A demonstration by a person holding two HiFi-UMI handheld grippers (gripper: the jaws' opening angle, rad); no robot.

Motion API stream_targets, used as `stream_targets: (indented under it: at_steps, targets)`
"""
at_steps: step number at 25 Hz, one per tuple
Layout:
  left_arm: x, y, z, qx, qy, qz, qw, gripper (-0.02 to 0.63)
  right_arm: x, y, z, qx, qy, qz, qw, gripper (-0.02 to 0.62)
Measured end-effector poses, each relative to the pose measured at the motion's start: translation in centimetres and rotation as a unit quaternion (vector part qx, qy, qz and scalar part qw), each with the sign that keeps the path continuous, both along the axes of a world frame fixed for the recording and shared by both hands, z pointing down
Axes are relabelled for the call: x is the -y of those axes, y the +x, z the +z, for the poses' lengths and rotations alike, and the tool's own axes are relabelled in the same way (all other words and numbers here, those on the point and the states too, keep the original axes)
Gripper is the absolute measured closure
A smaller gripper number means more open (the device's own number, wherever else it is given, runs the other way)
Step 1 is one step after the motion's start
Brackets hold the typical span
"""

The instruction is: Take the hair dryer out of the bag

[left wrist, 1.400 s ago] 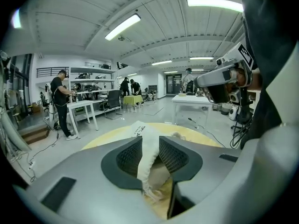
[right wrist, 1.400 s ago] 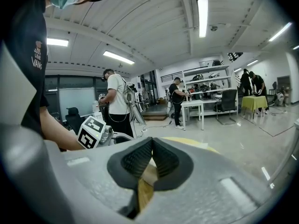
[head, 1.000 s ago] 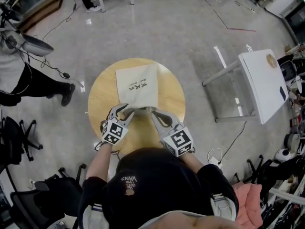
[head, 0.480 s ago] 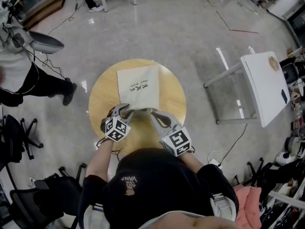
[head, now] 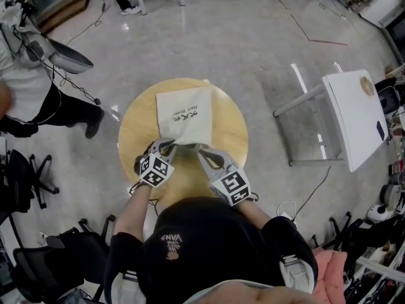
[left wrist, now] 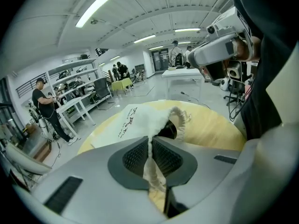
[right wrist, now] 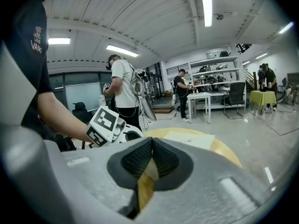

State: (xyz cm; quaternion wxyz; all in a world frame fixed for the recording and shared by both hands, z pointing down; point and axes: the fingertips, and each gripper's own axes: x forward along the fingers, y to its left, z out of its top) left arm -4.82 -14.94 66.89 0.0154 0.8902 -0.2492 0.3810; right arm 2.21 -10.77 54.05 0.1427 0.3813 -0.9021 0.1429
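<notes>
A white cloth bag with dark print lies flat on the round wooden table, its mouth toward me. My left gripper is at the mouth's left corner. Its jaws have just been closing, and in the left gripper view they pinch a fold of the bag's rim, with the drawstring hem curling over a dark opening. My right gripper is shut at the mouth's right corner, a pale sliver of cloth between its pads. The hair dryer is hidden inside the bag.
A white side table stands to the right on the shiny floor. A person with gear stands at the left, and cables lie near their feet. Black office chairs crowd the near left.
The left gripper's jaws have gone from open to shut on the bag's rim. The right gripper stays at the other corner. The person at the left has shifted slightly.
</notes>
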Motion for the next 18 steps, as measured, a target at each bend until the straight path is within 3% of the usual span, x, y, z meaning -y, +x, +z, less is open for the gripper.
stream_targets:
  at_steps: [18]
  targets:
    - [0.4, 1.3, -1.7, -0.022, -0.035, -0.049, 0.9979, 0.580, 1.0, -2.8, 8.1, -0.063, -0.042, -0.072, 0.995, 0.595]
